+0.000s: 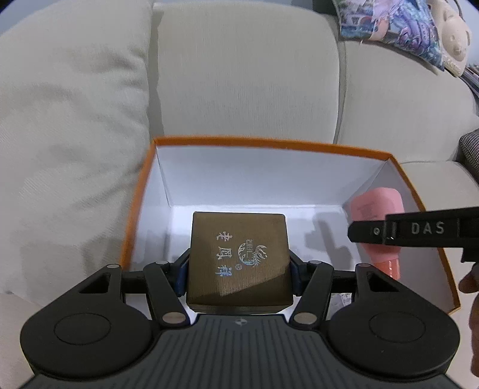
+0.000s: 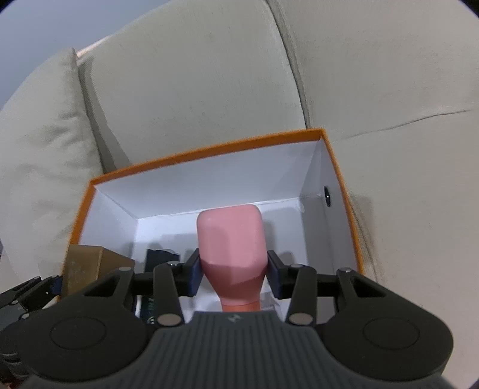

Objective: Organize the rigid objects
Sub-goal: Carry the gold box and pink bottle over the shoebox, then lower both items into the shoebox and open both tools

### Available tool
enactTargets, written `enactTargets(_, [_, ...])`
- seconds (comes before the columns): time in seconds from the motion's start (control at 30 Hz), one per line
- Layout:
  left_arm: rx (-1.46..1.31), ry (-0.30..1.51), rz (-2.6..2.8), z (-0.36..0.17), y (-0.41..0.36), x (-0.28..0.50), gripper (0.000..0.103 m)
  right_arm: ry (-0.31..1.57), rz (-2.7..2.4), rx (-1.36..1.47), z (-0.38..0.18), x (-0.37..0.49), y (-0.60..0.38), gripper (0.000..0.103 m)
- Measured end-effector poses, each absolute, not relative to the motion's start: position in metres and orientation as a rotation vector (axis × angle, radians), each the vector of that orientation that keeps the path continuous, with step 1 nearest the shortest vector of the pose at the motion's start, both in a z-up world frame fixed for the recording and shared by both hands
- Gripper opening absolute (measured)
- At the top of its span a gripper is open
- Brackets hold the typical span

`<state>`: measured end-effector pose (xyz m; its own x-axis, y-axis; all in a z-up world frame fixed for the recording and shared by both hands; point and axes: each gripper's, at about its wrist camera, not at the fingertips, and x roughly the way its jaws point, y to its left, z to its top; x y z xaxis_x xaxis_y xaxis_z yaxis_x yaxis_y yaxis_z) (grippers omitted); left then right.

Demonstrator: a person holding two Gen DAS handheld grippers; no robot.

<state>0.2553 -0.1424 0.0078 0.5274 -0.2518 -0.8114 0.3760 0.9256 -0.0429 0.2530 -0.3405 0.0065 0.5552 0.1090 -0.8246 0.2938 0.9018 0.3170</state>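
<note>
An open orange box (image 1: pixel 269 143) with a white inside sits on a beige sofa. My left gripper (image 1: pixel 238 273) is shut on a brown square box (image 1: pixel 239 257) with silver characters on its lid, held over the orange box's near left part. The right gripper (image 2: pixel 235 276) is shut on a pink bottle (image 2: pixel 232 248), gripped at its narrowing lower part, held over the orange box (image 2: pixel 209 152). In the left wrist view the pink bottle (image 1: pixel 375 206) and the right gripper's side show at the right. The brown box (image 2: pixel 89 263) appears at the left in the right wrist view.
Beige back cushions (image 1: pixel 245 74) rise behind the box, and a loose cushion (image 1: pixel 66 149) lies at its left. A patterned pillow (image 1: pixel 398 27) and a plush toy (image 1: pixel 452 39) rest at the far right. A dark object (image 2: pixel 160 258) lies on the box floor. A hand's fingers (image 1: pixel 470 281) show at the right edge.
</note>
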Motion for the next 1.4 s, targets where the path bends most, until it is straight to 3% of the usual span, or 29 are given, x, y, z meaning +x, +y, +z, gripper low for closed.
enactTargets(0.7, [0.190, 1.066, -0.354, -0.039, -0.141, 0.260, 0.068, 1.109, -0.197, 0.355, -0.036, 0.284, -0.319, 0.044])
enactTargets(1.4, [0.259, 1.077, -0.336, -0.046, -0.151, 0.265, 0.067, 1.244, -0.205, 0.275, -0.053, 0.294, -0.309, 0.044])
